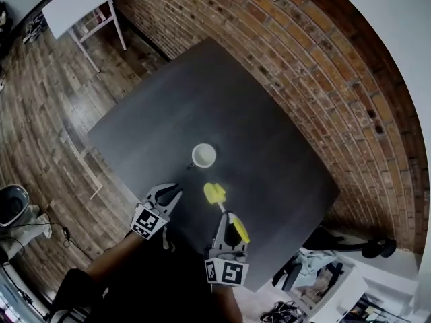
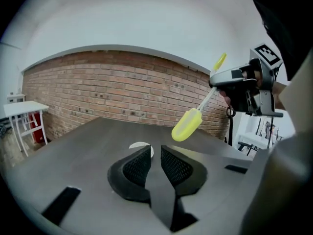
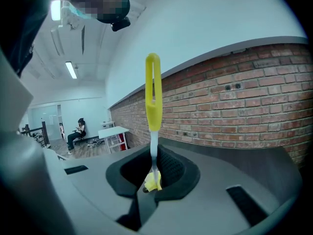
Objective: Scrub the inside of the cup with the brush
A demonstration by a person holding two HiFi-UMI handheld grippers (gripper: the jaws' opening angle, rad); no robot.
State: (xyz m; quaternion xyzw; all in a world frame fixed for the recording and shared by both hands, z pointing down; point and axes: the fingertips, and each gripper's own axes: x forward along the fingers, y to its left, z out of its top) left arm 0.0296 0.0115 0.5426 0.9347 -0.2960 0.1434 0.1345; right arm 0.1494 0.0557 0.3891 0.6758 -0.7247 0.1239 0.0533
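Our left gripper (image 1: pixel 174 190) and right gripper (image 1: pixel 223 217) sit lowest in the head view, at the near edge of the table (image 1: pixel 269 140). We hold the brush (image 1: pixel 226 210) in the right gripper. In its own view the jaws are clamped on the thin white stem, and the yellow handle rises at 12 o'clock. The left gripper view shows the left jaws almost together, with only a narrow slit between the pads and nothing in it.

We see the cup (image 1: pixel 203 155) upright near the middle of the table, open side up. It lies at about 1 o'clock from the left gripper and is not touching it. The brush's yellow head hangs in the air at roughly 5 o'clock from the cup, near it but outside the rim.

We judge the task to be barely started. The brush is in hand and pointed toward the cup, but the cup is not yet steadied and no bristle is inside it. We have yet to grip or brace the cup, lower the head through the rim, and scrub the inner wall and bottom.
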